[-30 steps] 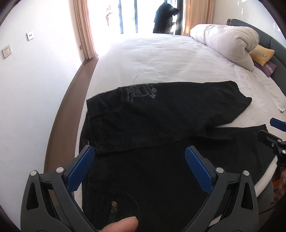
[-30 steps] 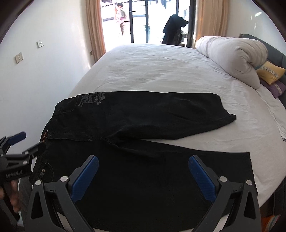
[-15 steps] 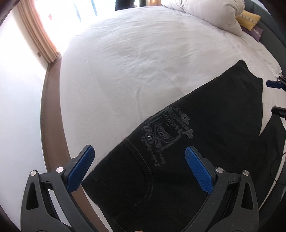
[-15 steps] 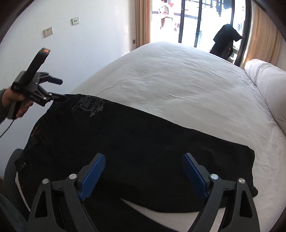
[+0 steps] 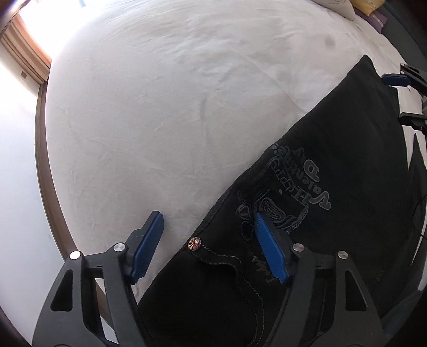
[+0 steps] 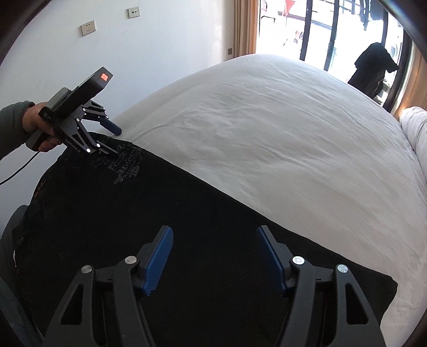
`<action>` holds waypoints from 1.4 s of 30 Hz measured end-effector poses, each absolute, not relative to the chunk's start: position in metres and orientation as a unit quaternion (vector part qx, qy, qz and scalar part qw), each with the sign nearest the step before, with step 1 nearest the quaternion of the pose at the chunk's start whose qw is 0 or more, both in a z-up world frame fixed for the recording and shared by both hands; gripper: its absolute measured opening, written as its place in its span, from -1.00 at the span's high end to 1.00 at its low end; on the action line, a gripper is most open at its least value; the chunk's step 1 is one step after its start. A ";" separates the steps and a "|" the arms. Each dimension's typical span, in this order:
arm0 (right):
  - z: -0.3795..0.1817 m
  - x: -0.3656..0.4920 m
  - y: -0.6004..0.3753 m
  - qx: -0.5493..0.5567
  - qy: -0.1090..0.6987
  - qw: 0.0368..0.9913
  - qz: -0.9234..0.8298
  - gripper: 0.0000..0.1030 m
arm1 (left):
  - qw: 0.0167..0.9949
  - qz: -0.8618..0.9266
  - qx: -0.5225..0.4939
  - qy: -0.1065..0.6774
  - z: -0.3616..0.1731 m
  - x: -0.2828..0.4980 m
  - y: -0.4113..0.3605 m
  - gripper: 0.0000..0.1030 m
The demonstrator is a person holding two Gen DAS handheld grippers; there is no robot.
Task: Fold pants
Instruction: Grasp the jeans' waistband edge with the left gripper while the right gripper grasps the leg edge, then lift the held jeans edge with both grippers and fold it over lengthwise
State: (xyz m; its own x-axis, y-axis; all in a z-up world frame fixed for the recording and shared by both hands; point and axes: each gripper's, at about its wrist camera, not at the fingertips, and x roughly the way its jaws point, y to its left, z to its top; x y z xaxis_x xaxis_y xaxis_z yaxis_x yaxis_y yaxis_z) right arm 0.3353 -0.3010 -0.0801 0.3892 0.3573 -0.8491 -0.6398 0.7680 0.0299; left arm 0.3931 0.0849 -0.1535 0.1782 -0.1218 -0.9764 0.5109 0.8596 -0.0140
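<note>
Black pants (image 5: 347, 160) lie flat on the white bed sheet (image 5: 160, 106), with a grey printed emblem (image 5: 293, 192) and a rivet (image 5: 194, 243) near the waist. My left gripper (image 5: 207, 216) points steeply down over the pants' far edge by the pocket. Its jaws are closing, one finger over the sheet and one over the emblem, and the pads are not pressing cloth. My right gripper (image 6: 214, 229) hovers over the leg of the pants (image 6: 186, 213), its jaws also closing with cloth below them. Each view shows the other gripper: left (image 6: 116, 141), right (image 5: 400, 98).
A hand (image 6: 34, 120) holds the left gripper near the white wall with sockets (image 6: 88, 28). A rolled duvet (image 6: 416, 125) and a yellow pillow (image 5: 368, 5) lie at the bed's head. A dark garment (image 6: 373, 69) hangs by the bright window. A brown strip (image 5: 45, 160) borders the bed.
Both grippers travelled from the near side of the pants across to the far edge and tipped downward. Their jaws have narrowed. The pants lie as before.
</note>
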 end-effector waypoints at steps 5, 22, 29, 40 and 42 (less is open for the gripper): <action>-0.088 0.361 -0.269 -0.198 0.475 0.793 0.328 -0.15 | 0.754 -0.225 0.184 0.589 -0.155 0.373 0.072 0.52; -0.121 0.392 -0.198 -0.297 0.500 0.728 0.362 0.40 | 0.827 -0.201 0.262 0.455 -0.117 0.299 0.054 0.90; -0.126 0.398 -0.193 -0.299 0.511 0.722 0.358 0.68 | 0.830 -0.204 0.254 0.454 -0.115 0.297 0.056 0.90; -0.118 0.393 -0.195 -0.263 0.505 0.748 0.341 0.92 | 0.838 -0.196 0.242 0.448 -0.107 0.292 0.062 0.90; -0.113 0.388 -0.195 -0.257 0.498 0.757 0.336 0.93 | 0.842 -0.195 0.236 0.445 -0.103 0.289 0.063 0.90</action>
State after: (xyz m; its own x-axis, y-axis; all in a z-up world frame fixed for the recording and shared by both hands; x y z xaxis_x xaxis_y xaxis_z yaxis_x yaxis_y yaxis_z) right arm 0.3883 -0.1955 -0.1127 0.2793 0.2524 -0.9264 -0.7647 0.6420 -0.0556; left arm 0.2891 0.0632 -0.1028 0.5286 -0.1175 -0.8407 0.5381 0.8123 0.2248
